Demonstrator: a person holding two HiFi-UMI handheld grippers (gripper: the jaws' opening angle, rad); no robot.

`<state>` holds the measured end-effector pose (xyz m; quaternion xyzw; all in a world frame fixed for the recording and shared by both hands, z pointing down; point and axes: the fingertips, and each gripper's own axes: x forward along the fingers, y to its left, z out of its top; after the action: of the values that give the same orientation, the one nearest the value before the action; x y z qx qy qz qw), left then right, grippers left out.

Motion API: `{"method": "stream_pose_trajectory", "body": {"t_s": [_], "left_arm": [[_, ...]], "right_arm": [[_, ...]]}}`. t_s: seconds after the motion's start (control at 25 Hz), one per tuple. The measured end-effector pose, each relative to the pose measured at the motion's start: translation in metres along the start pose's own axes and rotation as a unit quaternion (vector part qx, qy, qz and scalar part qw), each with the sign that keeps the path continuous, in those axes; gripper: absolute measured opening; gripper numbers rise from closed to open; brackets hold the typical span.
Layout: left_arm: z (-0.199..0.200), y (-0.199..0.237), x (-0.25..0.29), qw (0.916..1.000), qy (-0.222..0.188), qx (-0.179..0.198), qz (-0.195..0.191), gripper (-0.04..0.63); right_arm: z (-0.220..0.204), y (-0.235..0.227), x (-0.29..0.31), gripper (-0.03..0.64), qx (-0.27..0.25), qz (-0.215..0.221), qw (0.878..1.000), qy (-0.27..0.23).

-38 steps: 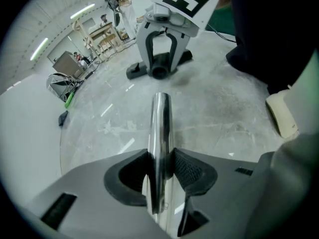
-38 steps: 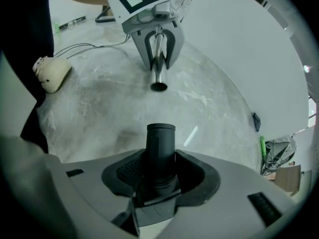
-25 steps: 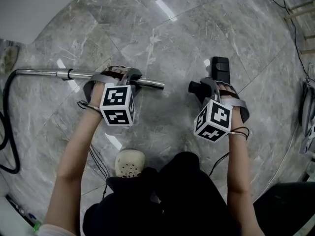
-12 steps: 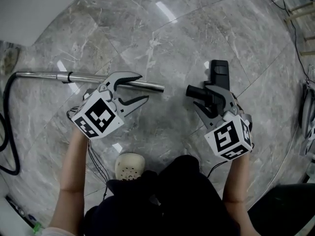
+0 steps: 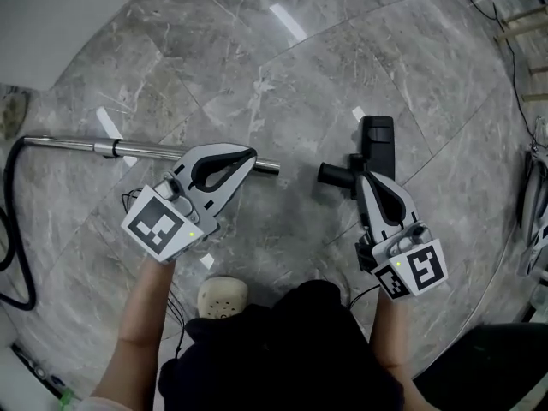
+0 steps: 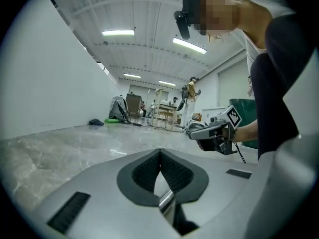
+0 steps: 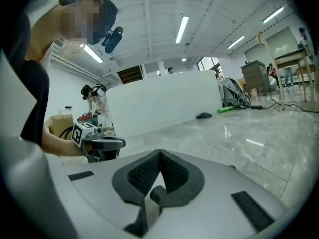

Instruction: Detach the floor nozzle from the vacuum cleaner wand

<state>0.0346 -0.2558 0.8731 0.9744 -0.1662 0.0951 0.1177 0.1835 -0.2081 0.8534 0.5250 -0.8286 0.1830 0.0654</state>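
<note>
The chrome wand [image 5: 163,152] lies on the marble floor, its free end [image 5: 272,168] pointing right. The black floor nozzle [image 5: 378,140] lies apart from it, with its neck [image 5: 332,175] facing the wand's end across a gap of bare floor. My left gripper [image 5: 251,155] hovers above the wand's end, shut and empty. My right gripper [image 5: 364,179] hovers over the nozzle's neck, also shut and empty. In the left gripper view the pads [image 6: 149,171] meet and the wand's end [image 6: 167,199] shows below them. In the right gripper view the neck [image 7: 157,193] shows under the shut pads [image 7: 172,172].
A black hose [image 5: 12,229] curls off the wand's far end at the left edge. The person's cream shoe [image 5: 221,296] stands on the floor between the arms. A white board [image 5: 60,15] fills the top left. Grey gear [image 5: 538,204] lies at the right edge.
Both grippers have lifted off the wand and the nozzle, rolled over, opened wide and then shut empty. Wand and nozzle stay on the floor, apart.
</note>
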Motion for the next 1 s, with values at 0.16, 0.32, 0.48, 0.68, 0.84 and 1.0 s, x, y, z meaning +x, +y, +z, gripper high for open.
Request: {"method": "stream_pose_trajectory", "body": {"t_s": [0.16,0.32,0.48,0.68,0.84,1.0], "left_arm": [[0.042,-0.010,-0.001,0.9993,-0.024,-0.030,-0.002,0.011],[0.096,-0.016,-0.012,0.9981,-0.036,-0.045,0.022,0.011],[0.155,-0.024,-0.024,0.9975,-0.024,-0.044,0.049,0.011],[0.234,-0.039,-0.043,0.9968,-0.018,-0.041,0.066,0.011],[0.285,-0.056,-0.061,0.9961,-0.006,-0.043,0.077,0.011],[0.341,-0.079,-0.077,0.9956,-0.004,-0.040,0.085,0.011]], "right_arm": [[0.038,0.006,0.001,0.015,-0.009,-0.020,1.000,0.000],[0.080,0.009,-0.016,0.015,0.003,-0.061,0.998,0.008],[0.132,0.013,-0.040,0.015,0.039,-0.096,0.995,0.012],[0.212,0.036,-0.057,0.015,0.042,-0.102,0.994,0.015],[0.267,0.066,-0.070,0.015,0.039,-0.090,0.995,0.019],[0.310,0.090,-0.092,0.015,0.052,-0.089,0.994,0.030]]}}
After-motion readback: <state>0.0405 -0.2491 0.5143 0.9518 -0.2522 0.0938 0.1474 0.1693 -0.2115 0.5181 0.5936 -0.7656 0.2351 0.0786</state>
